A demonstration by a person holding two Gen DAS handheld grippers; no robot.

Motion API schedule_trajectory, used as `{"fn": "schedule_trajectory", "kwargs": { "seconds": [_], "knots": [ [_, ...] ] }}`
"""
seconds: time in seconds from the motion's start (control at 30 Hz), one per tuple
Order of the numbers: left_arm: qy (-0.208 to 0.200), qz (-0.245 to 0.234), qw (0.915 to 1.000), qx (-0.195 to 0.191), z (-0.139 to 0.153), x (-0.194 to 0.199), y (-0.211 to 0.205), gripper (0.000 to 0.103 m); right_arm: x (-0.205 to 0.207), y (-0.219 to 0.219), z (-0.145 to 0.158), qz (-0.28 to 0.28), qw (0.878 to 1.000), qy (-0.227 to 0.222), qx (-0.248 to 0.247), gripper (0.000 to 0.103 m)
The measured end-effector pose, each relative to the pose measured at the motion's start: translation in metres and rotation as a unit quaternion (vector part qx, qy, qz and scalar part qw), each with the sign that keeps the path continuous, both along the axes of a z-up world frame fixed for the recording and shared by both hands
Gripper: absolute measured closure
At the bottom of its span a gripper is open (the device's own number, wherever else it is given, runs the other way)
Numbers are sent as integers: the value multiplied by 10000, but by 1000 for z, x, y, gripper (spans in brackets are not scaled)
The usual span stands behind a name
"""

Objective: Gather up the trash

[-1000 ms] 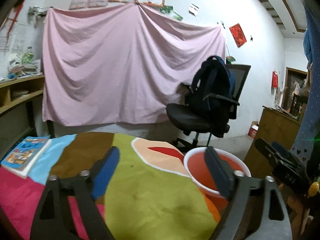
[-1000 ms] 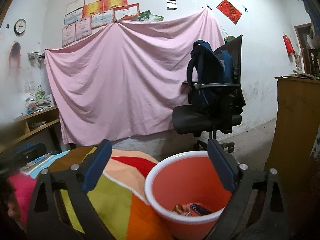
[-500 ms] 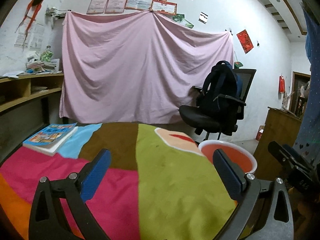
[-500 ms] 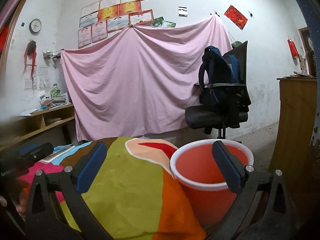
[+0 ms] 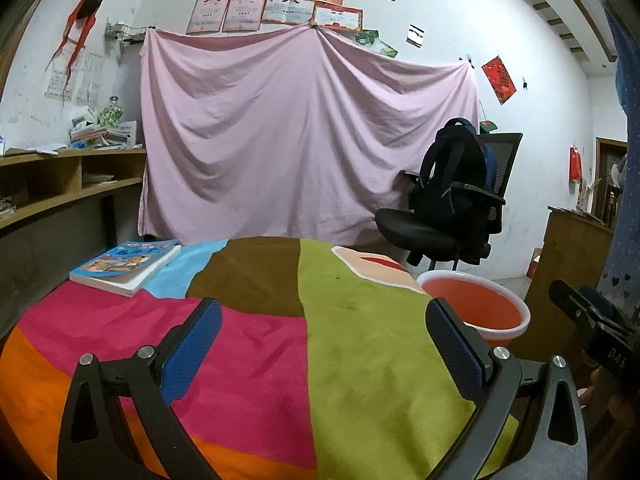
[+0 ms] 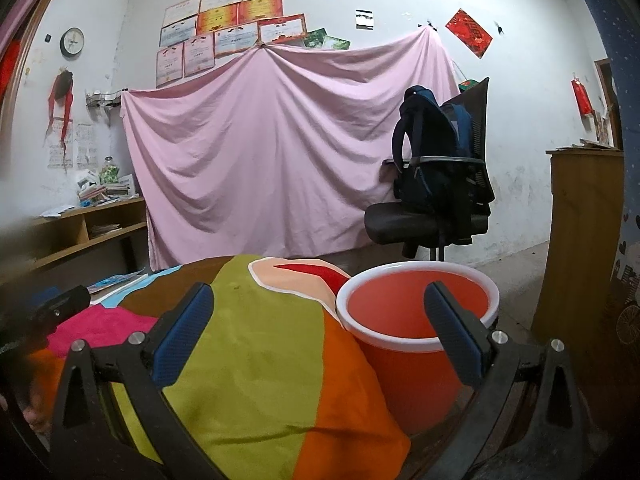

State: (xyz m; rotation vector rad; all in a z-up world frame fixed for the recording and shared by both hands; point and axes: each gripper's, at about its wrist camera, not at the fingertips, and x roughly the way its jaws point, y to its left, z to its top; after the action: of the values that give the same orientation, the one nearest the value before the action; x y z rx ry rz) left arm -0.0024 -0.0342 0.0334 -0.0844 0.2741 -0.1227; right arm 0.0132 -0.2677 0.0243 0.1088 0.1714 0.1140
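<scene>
An orange-red bucket [image 6: 400, 372] with a white rim stands at the right edge of a table under a multicoloured cloth [image 5: 248, 360]. The same bucket [image 5: 516, 322] shows at the right of the left wrist view. Its bottom is hidden from both cameras, and I see no loose trash on the cloth. My left gripper [image 5: 322, 312] hovers open over the pink and green patches, nothing between its blue pads. My right gripper [image 6: 319, 292] is open too, its right finger [image 6: 452, 332] in front of the bucket's mouth. The right gripper [image 5: 592, 320] also shows at the far right of the left wrist view.
A paperback book [image 5: 124, 260] lies at the table's far left. Behind the bucket stands a black office chair [image 6: 424, 224] with a dark backpack [image 6: 432, 152] on it. A wooden cabinet [image 6: 580, 240] is at the right, wooden shelves [image 5: 60, 184] at the left, a pink sheet [image 5: 300, 140] on the back wall.
Both grippers have drawn back from the bucket and sunk lower. The wrappers seen inside the bucket a second ago are out of sight. The left jaws have spread a little wider.
</scene>
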Motion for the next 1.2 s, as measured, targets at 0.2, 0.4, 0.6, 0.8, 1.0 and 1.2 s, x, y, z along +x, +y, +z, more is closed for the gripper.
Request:
{"fn": "schedule_trajectory", "kwargs": {
  "seconds": [0.2, 0.4, 0.6, 0.8, 1.0, 1.2],
  "knots": [
    [0, 7, 10000, 0, -1, 1, 1, 3, 2, 2, 1, 60, 10000, 4, -71, 0],
    [0, 22, 10000, 2, -3, 2, 2, 3, 3, 3, 0, 65, 10000, 17, -68, 0],
    [-1, 27, 10000, -2, -3, 1, 1, 3, 3, 2, 0, 67, 10000, 24, -67, 0],
    [-4, 37, 10000, 0, -4, 2, 0, 3, 3, 3, 0, 64, 10000, 21, -70, 0],
    [5, 42, 10000, 4, -4, 2, 1, 3, 3, 3, -1, 71, 9999, 31, -67, 0],
    [36, 40, 10000, -39, -5, 2, 1, 3, 4, 4, -4, 84, 9999, 43, -76, 0]
  ]
}}
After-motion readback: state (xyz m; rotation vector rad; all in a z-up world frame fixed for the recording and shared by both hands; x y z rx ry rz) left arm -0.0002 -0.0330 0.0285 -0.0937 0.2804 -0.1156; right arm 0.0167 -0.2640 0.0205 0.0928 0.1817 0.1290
